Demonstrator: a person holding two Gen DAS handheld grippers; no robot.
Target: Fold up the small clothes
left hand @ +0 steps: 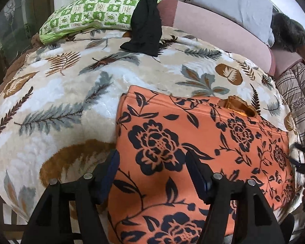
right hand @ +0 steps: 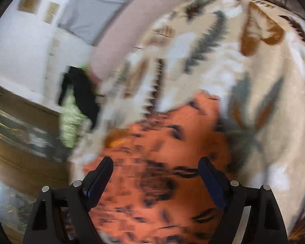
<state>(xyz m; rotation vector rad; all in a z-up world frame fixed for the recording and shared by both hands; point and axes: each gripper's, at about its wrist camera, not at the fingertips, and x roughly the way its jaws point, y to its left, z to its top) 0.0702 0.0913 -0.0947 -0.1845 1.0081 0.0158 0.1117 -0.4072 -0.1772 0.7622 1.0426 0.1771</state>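
Left wrist view: left hand-held gripper (left hand: 152, 162) hangs with jaws apart over the orange floral garment (left hand: 203, 152). Nothing pinched; cloth lies flat beneath and ahead of the fingers. The garment's left edge runs just inside the left finger, and its far hem lies well ahead of the tips. It rests on the leaf-print blanket (left hand: 71, 101) covering the bed.

Right wrist view: heavily blurred. Right hand-held gripper (right hand: 155, 166) also gapes wide, empty, above the same orange floral garment (right hand: 172, 142).

Risks, as judged:
- Blanket pile is plush. Closing low could pinch blanket with the garment, dragging the bedding and spoiling the fold.
- Garment looks already doubled. A grasp at the edge may catch only the top layer and peel it open.
- Two grippers over one small piece: uneven lift would skew the crease.
- Black clothing (left hand: 146, 20) and green checked pillow (left hand: 91, 14) lie far ahead, beyond reach; no interference expected.
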